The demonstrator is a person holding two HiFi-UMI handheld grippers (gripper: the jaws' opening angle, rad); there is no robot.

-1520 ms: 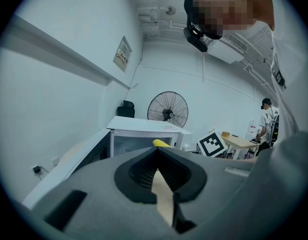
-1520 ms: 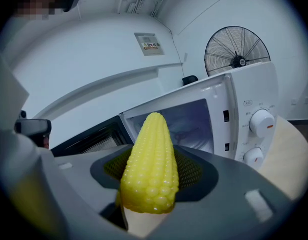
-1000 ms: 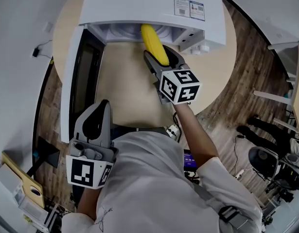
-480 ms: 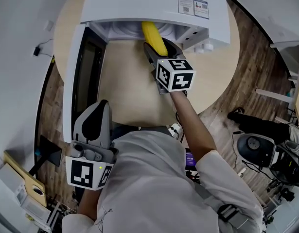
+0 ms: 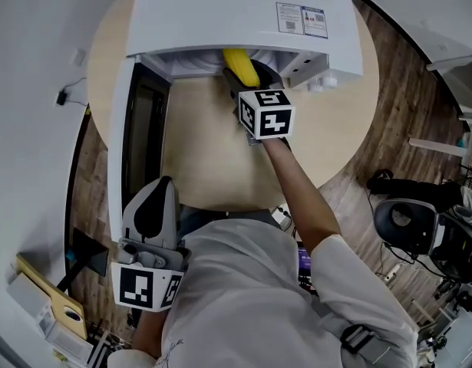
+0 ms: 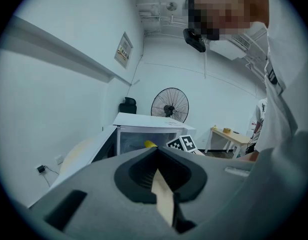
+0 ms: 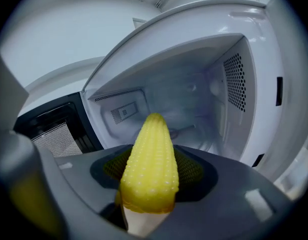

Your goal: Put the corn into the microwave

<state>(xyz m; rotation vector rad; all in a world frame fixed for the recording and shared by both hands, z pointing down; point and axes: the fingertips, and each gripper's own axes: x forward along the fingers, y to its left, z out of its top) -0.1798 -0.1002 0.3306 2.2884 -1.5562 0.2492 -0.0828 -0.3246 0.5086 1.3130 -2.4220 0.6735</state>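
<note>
Pale wood forms the round table (image 5: pixel 205 152), which lies beneath both of my grippers and carries the microwave (image 5: pixel 228 10).

The microwave is a white box standing directly ahead of my right gripper (image 5: pixel 245 79). Its cavity (image 7: pixel 194 99) is open and faces the jaws. The door (image 5: pixel 140 129) is swung fully out to the left of that gripper. Its dark window faces across the table, and its free end lies near the tip of my left gripper (image 5: pixel 153 198).

My left gripper is held close to my body, well behind and to the left of the right one. In the left gripper view its jaws are together with nothing between them.

My right gripper is stretched forward on an extended arm and points slightly downward into the opening. Its jaws are clamped on the thick end of the corn (image 7: pixel 149 159).

The corn is yellow and projects straight out beyond the jaws. Its tapered tip sits at the mouth of the cavity, under the front edge of the microwave's top. Whether it touches the cavity floor cannot be determined.
</note>
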